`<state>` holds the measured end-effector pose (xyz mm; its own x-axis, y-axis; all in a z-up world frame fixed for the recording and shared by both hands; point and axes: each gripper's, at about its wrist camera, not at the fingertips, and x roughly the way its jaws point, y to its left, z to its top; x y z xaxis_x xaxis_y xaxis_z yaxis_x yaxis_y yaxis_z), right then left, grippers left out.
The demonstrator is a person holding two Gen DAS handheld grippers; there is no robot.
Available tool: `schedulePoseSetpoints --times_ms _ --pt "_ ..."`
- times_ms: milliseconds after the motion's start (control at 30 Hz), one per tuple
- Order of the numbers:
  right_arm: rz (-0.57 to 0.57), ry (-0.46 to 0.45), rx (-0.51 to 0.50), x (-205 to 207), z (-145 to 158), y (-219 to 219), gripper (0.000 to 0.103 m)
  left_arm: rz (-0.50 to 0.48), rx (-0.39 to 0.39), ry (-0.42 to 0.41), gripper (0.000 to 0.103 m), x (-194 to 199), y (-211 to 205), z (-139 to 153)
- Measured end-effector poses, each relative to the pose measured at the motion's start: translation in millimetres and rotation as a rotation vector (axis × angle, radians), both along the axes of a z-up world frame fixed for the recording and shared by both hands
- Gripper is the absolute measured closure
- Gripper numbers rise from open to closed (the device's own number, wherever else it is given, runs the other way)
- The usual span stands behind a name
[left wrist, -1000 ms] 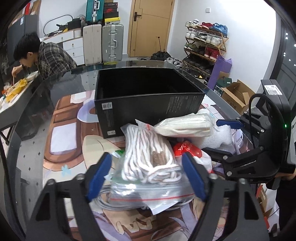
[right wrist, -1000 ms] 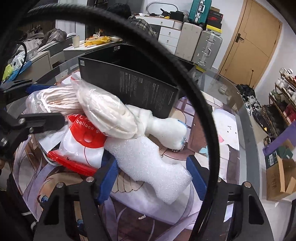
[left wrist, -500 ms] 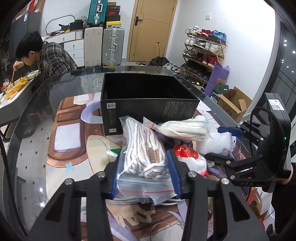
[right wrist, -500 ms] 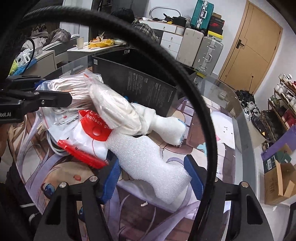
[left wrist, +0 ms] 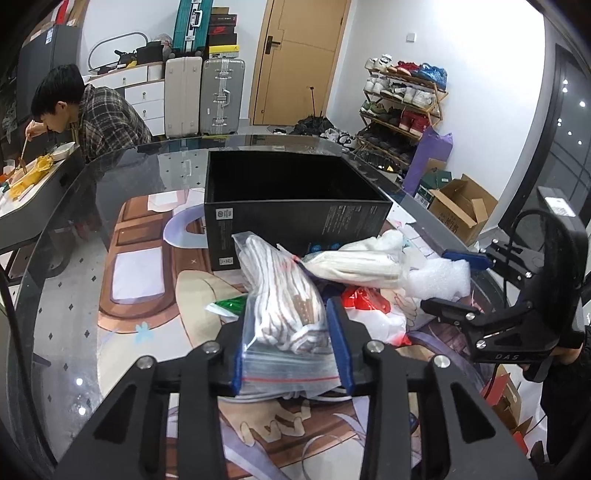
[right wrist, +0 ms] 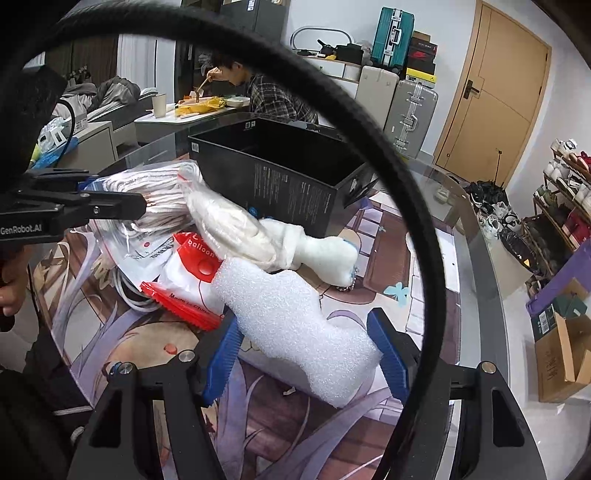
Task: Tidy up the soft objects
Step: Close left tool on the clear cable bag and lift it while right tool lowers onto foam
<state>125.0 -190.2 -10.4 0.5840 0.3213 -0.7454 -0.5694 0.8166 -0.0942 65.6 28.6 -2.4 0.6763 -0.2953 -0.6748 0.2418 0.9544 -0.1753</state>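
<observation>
Left gripper (left wrist: 291,347): jaws closing on bagged rope (left wrist: 284,299). Right gripper (right wrist: 306,354): apart, straddling foam piece (right wrist: 295,325); contact unclear.

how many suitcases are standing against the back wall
3: a beige suitcase and a silver suitcase side by side on the floor by the door, and a teal suitcase up behind them. More may be hidden behind the clutter.

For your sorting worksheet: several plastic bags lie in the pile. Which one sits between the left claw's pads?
The zip bag of white rope, red-lined at its seal. The cream-filled bag and red-printed bag lie beyond the left claw.
</observation>
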Motion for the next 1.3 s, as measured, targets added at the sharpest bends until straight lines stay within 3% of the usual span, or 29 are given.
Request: schedulePoseSetpoints --times_ms 100,133,200,333,467,533,567,867,1300 --pt "0.001 0.003 0.002 -0.1 -0.2 -0.2 0.034 0.003 0.044 0.005 0.054 4.2 -6.7 -1.1" --pt "0.001 0.003 0.003 -0.1 0.0 -0.6 0.034 0.007 0.072 0.004 0.043 6.1 -9.7 -1.4" --pt "0.001 0.004 0.005 -0.1 0.2 -1.0 0.034 0.013 0.134 -0.005 0.040 8.0 -16.4 -4.3" --pt "0.003 0.008 0.005 1.7 -0.8 -1.2 0.034 0.008 0.182 0.005 0.033 14.6 -23.6 -11.3" --pt "0.003 0.010 0.008 3.3 -1.4 -1.6 0.034 0.003 0.219 0.000 0.032 20.5 -29.8 -16.9" --pt "0.001 0.009 0.009 3.7 -1.4 -2.0 0.034 0.006 0.206 0.004 0.038 23.4 -28.3 -18.1" --pt "0.000 0.008 0.010 3.3 -1.3 -2.0 0.034 0.010 0.188 0.001 0.049 23.3 -25.6 -17.3" --pt "-0.011 -0.012 0.036 -1.8 3.8 -6.9 0.034 0.002 0.143 -0.029 0.074 9.7 -12.6 -4.6" --pt "-0.016 -0.048 0.060 -13.9 16.7 -7.2 0.034 0.031 0.065 -0.065 0.091 -8.7 4.9 10.0"
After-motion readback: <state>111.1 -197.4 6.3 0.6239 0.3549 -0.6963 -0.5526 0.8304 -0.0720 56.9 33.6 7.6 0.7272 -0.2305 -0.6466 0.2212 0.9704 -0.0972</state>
